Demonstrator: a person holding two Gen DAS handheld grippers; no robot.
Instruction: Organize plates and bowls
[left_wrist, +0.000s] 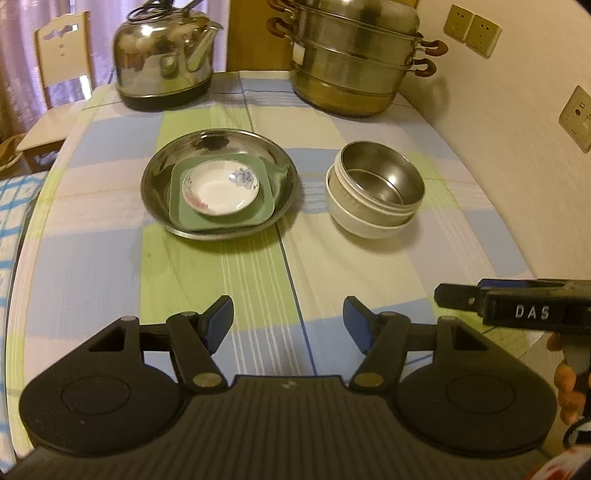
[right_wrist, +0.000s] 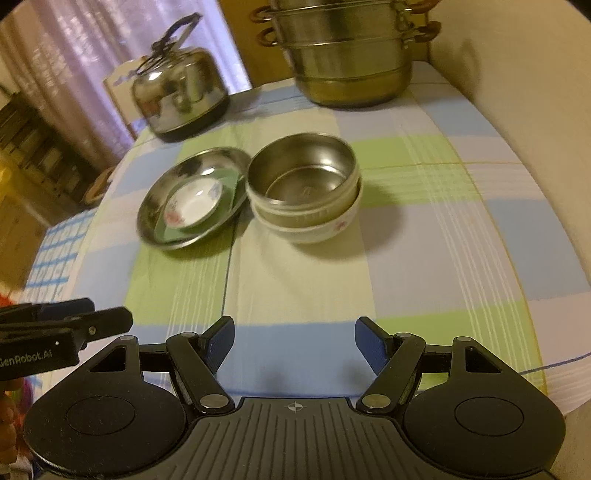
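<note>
A steel plate lies mid-table with a green square plate in it and a small white flowered dish on top. To its right a steel bowl is nested in a white bowl. The same stacks show in the right wrist view: steel plate, white dish, steel bowl, white bowl. My left gripper is open and empty, near the table's front edge. My right gripper is open and empty, also well short of the stacks.
A steel kettle stands at the back left and a stacked steamer pot at the back right. A chair is beyond the table's left side. A wall with sockets runs along the right.
</note>
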